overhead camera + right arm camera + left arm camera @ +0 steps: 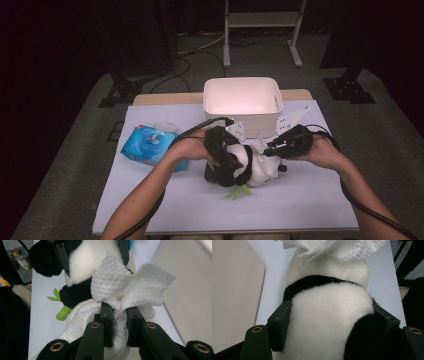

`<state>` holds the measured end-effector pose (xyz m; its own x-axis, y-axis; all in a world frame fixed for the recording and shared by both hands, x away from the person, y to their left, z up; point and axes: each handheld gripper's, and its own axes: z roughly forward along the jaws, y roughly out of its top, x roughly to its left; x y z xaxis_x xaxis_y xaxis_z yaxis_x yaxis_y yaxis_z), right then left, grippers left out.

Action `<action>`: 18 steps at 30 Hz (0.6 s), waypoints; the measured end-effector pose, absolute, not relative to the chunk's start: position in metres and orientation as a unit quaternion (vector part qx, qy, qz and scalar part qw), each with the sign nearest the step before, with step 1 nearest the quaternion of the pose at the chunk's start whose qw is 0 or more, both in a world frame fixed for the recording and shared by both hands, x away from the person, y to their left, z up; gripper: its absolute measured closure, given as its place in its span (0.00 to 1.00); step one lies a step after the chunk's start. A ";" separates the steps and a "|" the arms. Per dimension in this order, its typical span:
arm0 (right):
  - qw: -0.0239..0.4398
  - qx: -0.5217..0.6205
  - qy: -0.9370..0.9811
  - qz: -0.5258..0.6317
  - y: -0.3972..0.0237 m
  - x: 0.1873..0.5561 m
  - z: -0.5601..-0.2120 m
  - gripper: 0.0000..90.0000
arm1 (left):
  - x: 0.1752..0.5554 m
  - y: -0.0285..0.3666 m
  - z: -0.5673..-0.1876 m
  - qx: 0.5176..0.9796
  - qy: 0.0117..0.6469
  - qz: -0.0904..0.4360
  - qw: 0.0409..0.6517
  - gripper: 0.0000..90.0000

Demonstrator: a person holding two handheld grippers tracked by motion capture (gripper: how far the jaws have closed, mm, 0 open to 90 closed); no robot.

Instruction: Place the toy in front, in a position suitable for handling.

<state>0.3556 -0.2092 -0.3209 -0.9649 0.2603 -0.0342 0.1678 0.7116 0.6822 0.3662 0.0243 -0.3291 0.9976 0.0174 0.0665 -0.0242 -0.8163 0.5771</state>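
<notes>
Blue wipes pack point(148, 145) lies at the table's point(150, 210) left. Left gripper point(223, 150) has its jaws clamped on the panda toy point(250, 167), which sits mid-table just in front of the white bin point(243, 100). Right gripper point(272, 147): jaws pinched together on a white wipe point(130, 287), the wipe touching the toy.

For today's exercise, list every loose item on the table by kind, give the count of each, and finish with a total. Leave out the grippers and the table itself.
Plush panda toy: 1
White paper wipe: 1
Blue wipes packet: 1
White storage bin: 1
Total: 4
</notes>
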 end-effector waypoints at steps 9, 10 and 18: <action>0.045 0.097 0.934 0.341 -0.195 0.336 -0.345 0.87 | 0.347 0.042 -0.339 0.938 0.021 0.018 0.344 0.20; 0.044 0.098 0.934 0.341 -0.195 0.334 -0.346 0.87 | 0.346 0.042 -0.338 0.938 0.024 0.012 0.346 0.19; 0.029 0.101 0.935 0.339 -0.199 0.324 -0.355 0.87 | 0.344 0.066 -0.325 0.925 0.057 0.014 0.376 0.17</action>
